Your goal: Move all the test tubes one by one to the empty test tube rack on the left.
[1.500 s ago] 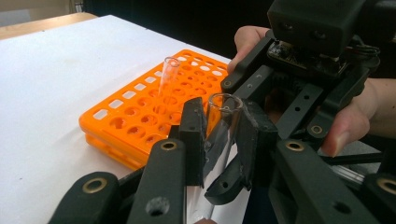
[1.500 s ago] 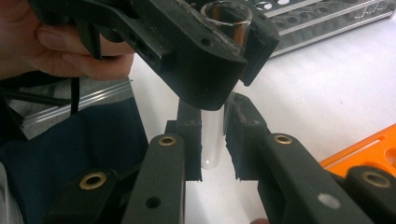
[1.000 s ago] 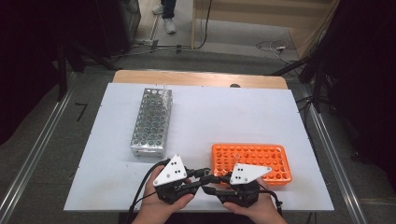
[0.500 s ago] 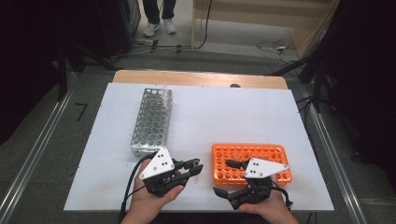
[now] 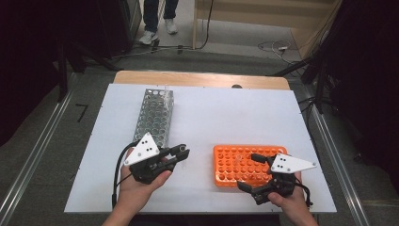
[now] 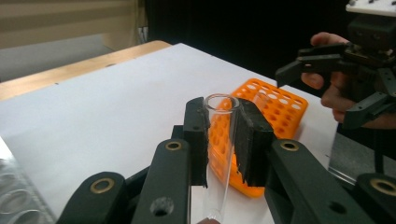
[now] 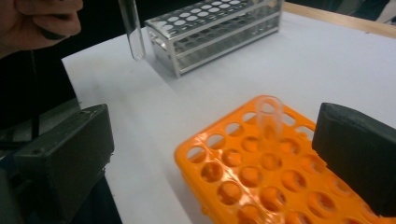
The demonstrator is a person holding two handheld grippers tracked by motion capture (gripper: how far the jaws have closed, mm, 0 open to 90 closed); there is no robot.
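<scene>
Tubes were still mostly unmoved: one glass tube [image 6: 223,140] stayed clamped upright in the left tool [image 5: 181,151], while the right tool [image 5: 248,170], whose jaws had just been opening, stood wide and empty beside the orange rack [image 5: 226,175], where another tube [image 7: 270,122] already stood.

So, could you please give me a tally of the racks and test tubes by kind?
Metal racks: 1, the silver rack.
Orange racks: 1, the orange rack.
Clear test tubes: 2, the held tube clamped in the left gripper, and the standing tube upright in the orange rack.
Total: 4
</scene>
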